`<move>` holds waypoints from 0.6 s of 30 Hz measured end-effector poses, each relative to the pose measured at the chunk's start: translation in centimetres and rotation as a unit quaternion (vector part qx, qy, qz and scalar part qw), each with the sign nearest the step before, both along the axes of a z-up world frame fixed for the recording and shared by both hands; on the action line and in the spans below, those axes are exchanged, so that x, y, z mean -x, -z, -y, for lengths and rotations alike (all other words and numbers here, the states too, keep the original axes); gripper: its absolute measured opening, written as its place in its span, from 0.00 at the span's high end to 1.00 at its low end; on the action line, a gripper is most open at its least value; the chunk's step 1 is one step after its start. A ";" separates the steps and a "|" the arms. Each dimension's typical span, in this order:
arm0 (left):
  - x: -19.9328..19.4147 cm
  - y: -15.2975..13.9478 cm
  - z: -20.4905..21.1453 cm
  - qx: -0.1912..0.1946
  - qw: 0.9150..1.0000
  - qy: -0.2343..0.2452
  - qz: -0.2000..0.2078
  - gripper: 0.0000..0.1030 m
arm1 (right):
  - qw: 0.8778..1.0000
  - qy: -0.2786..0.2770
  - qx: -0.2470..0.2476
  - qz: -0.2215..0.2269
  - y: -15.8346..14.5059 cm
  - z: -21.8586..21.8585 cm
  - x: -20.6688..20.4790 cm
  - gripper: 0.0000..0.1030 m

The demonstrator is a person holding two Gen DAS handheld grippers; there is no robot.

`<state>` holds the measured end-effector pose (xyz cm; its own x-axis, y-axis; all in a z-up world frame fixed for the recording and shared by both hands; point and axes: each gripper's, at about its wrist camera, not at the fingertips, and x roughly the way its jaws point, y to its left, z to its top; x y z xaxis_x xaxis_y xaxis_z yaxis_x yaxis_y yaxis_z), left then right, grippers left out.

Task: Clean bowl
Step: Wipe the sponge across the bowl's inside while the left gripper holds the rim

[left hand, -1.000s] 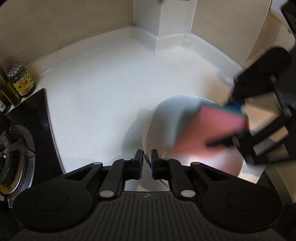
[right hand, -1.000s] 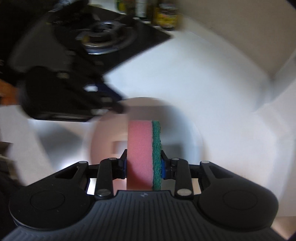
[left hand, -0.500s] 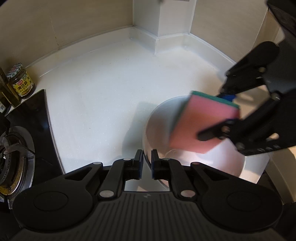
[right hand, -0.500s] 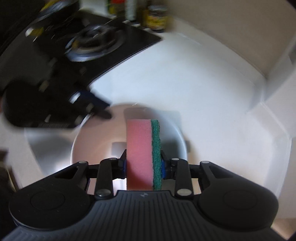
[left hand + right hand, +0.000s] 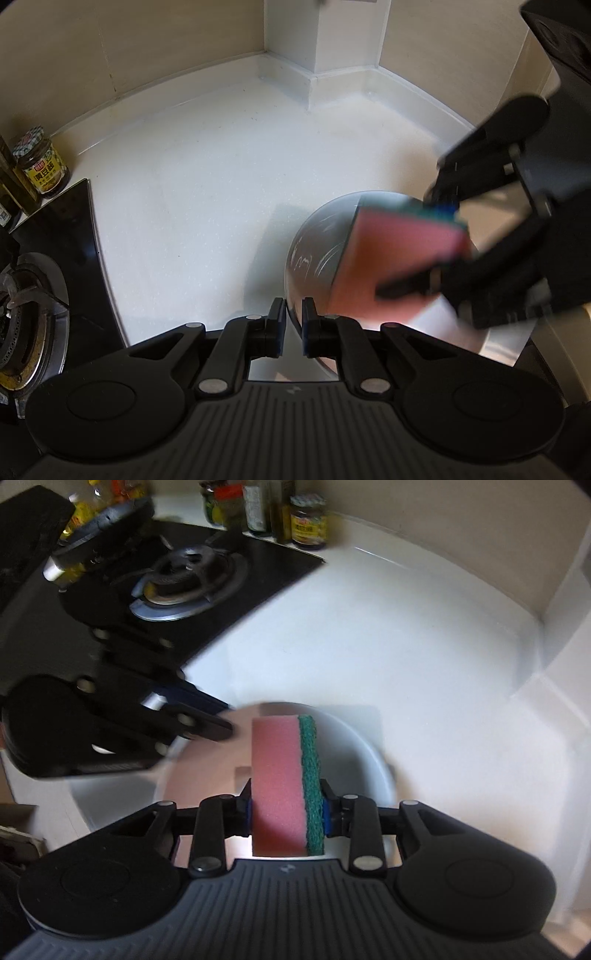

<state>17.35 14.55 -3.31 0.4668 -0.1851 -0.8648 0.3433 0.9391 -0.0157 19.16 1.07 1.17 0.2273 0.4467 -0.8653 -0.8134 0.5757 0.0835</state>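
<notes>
**Entry: bowl scrub, two grippers at one bowl**

Item 1, your left gripper (image 5: 293,321): you are pinching the near rim of the bowl (image 5: 314,251) between its two fingers, which are standing almost together with only the thin metal wall between them. In the right wrist view this same gripper (image 5: 221,727) is reaching in from the left, its tips at the bowl's left edge.

Item 2, your right gripper (image 5: 286,812): you are gripping the sponge (image 5: 282,786) on edge, pink foam to the left, green scouring layer to the right, one pad on each face. Its jaws are easing apart at this moment, yet the pads are lying against the sponge on both sides. From the left wrist view the sponge (image 5: 399,258) is showing its broad pink face, blurred, inside the bowl's right half, with the gripper (image 5: 436,251) coming in from the right.

Item 3, the bowl: steel, round, sitting on the white countertop (image 5: 207,206) near its front edge, scratch marks catching light on the inner wall.

Item 4, surroundings: a black gas hob (image 5: 184,579) lying to the left of the bowl, well apart from it; a jar with a yellow label (image 5: 42,166) standing at the hob's far corner against the tiled wall (image 5: 147,48); further bottles (image 5: 255,506) lining up beside it, labels unreadable
</notes>
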 end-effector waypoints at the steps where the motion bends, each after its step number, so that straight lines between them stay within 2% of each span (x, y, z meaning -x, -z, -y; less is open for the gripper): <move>1: 0.2 -0.2 0.2 0.000 1.000 0.000 0.000 0.93 | 1.000 -0.017 0.005 -0.001 0.0 -0.1 0.6 0.72; 3: 0.5 -0.4 0.3 0.001 1.000 0.001 0.000 0.93 | 0.999 -0.047 0.017 0.000 -0.1 -0.2 1.8 0.73; 7: 0.9 -0.6 0.3 0.000 1.000 0.001 0.002 0.93 | 0.997 -0.019 0.062 0.043 -0.6 1.4 1.3 0.73; 11: 1.0 -0.7 0.4 0.000 1.000 0.002 0.001 0.93 | 0.997 0.063 -0.014 0.052 -3.3 4.3 0.5 0.73; 14: 1.2 -0.8 0.8 -0.010 1.000 0.000 0.004 0.92 | 0.981 0.155 -0.070 0.091 -5.9 7.8 0.5 0.73; 15: 1.2 -0.8 0.9 -0.013 1.000 0.000 0.004 0.92 | 0.973 0.193 -0.079 0.096 -6.3 9.3 0.4 0.73; 18: 1.0 -0.8 1.2 -0.021 1.000 0.002 0.003 0.92 | 0.966 0.235 -0.075 0.071 -5.4 11.9 -0.1 0.73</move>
<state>16.30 13.33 -2.50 0.4719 -0.1515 -0.8685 0.3473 0.9374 0.0252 19.23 -10.80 6.60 0.5474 0.3830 -0.7441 -0.4742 0.8746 0.1013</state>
